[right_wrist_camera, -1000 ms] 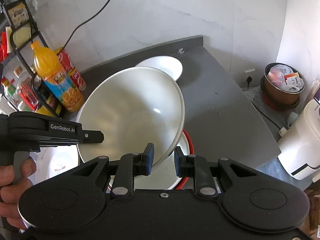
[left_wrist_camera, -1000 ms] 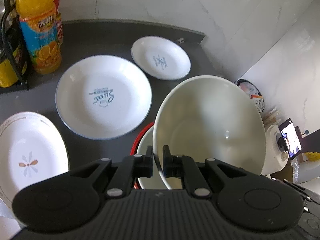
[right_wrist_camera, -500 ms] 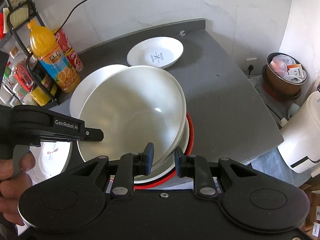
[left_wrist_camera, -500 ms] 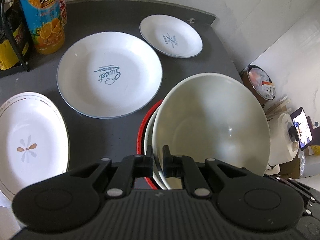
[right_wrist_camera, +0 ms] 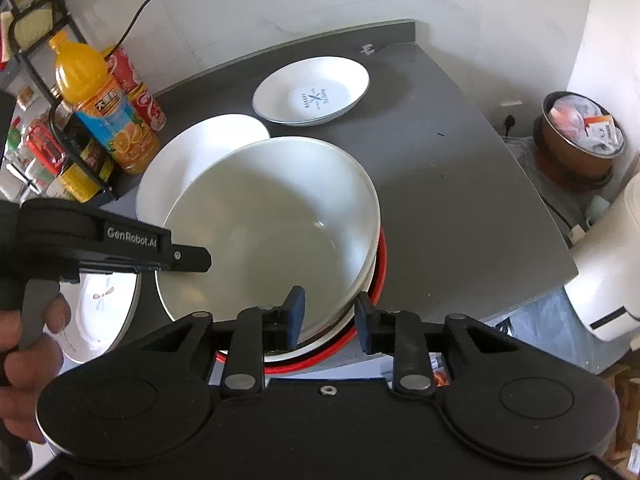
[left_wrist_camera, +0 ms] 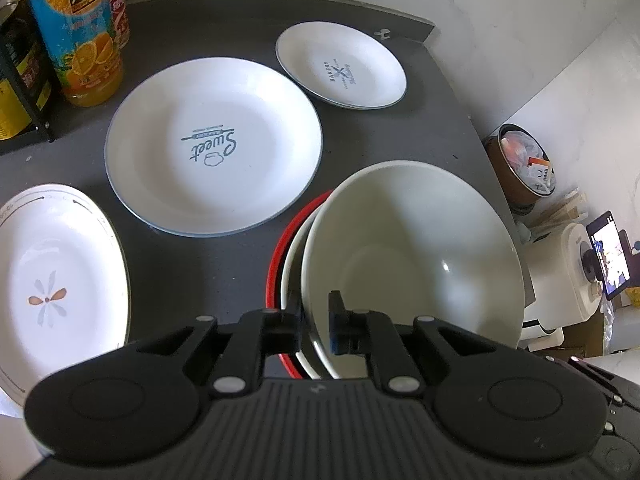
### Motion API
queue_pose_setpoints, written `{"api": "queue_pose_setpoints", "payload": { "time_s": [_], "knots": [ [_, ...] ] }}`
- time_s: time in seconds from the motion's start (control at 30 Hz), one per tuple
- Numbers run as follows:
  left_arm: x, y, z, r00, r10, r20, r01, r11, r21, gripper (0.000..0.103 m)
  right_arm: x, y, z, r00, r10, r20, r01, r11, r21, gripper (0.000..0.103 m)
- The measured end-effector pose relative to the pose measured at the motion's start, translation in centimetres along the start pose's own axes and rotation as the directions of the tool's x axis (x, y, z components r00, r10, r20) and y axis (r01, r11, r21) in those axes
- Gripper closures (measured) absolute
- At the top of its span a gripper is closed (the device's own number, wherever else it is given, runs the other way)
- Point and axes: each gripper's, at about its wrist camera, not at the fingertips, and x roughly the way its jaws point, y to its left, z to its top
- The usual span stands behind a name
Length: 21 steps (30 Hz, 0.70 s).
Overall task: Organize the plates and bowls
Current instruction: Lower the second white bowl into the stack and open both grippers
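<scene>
Both grippers sit at the near rim of the white bowl (left_wrist_camera: 412,256). On the left gripper (left_wrist_camera: 314,326), the fingers stand either side of the bowl's wall with a narrow gap, one outside and one inside; whether they press the rim or merely straddle it cannot be told. On the right gripper (right_wrist_camera: 328,318), the fingers are spread, the left one inside the bowl's near edge and the right one outside, clear of the rim.

That bowl rests, slightly tilted, nested in a second white bowl (left_wrist_camera: 292,264), which sits in a red-rimmed bowl (left_wrist_camera: 276,268) at the near right part of the dark grey worktop (right_wrist_camera: 448,184). Just beyond the stack lies a large white plate (left_wrist_camera: 212,144) printed "Sweet". Farther back sits a smaller plate (left_wrist_camera: 340,66) marked "Bakery", apart from the large one. An oval plate (left_wrist_camera: 52,280) with a flower motif lies at the near left edge.

An orange juice bottle (left_wrist_camera: 76,36) stands at the back left beside a red can (right_wrist_camera: 138,88) and a black wire rack (right_wrist_camera: 52,120). A hand (right_wrist_camera: 28,344) grips the left gripper's handle.
</scene>
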Motion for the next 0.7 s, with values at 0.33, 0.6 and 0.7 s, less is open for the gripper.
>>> {"api": "queue_pose_setpoints", "payload": {
  "time_s": [0.33, 0.6, 0.7],
  "knots": [
    [-1.0, -0.6, 0.2, 0.996, 0.086, 0.025, -0.086, 0.996, 0.004, 0.084, -1.1, -1.5, 0.4, 0.999, 0.033, -0.005, -0.033, 0.998, -0.045, 0.07],
    [-0.8, -0.3, 0.6, 0.994, 0.103, 0.026, -0.102, 0.994, -0.043, 0.08, -0.7, -3.6, 1.5, 0.997, 0.076, -0.007, -0.076, 0.996, -0.047, 0.07],
    [-1.3, -0.4, 0.9, 0.995, 0.09, 0.044, -0.086, 0.994, -0.07, 0.079, -0.7, -4.3, 2.4, 0.994, 0.112, -0.001, -0.112, 0.992, -0.054, 0.07]
  ]
}}
